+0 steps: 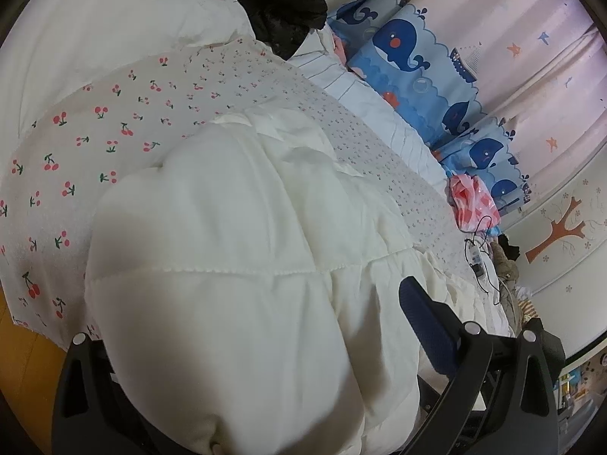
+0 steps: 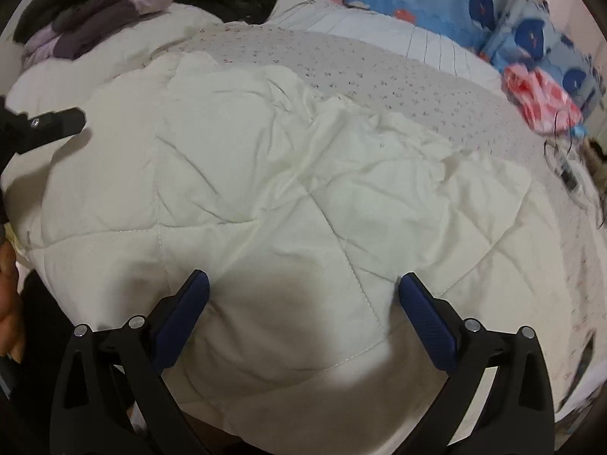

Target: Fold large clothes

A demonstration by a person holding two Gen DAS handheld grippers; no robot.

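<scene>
White quilted padded garment [image 2: 265, 189] lies spread across the bed, near edge bulging toward both cameras; probably a puffer coat or padded jacket, exact type unclear. Step looks like mid-fold: body flattened, one flap [image 2: 417, 174] already laid over on the far right side, wrinkled.

Right gripper [image 2: 303, 303] hovers over the near hem, blue pads [image 2: 425, 314] wide apart, nothing between them. Left gripper [image 1: 265, 341] sits at the garment's near-left bulge; only one blue pad [image 1: 421, 326] shows, the other is hidden under the fabric, so whether it is clamped cannot be told. In the right wrist view its black tip [image 2: 57, 123] shows at the garment's left edge.

Next move likely needs the right gripper to close on the near hem and both to carry that edge over toward the far side, keeping the padding from sliding.

Surface: bed with cherry-print sheet [image 1: 76, 151], soft, will sag. Folded purple and black clothes [image 2: 95, 11] stacked at far left, whale-print cushion [image 1: 409, 49] against a star curtain [image 1: 531, 38], pink bag [image 2: 538, 98] and cable [image 1: 478, 258] at the right edge
</scene>
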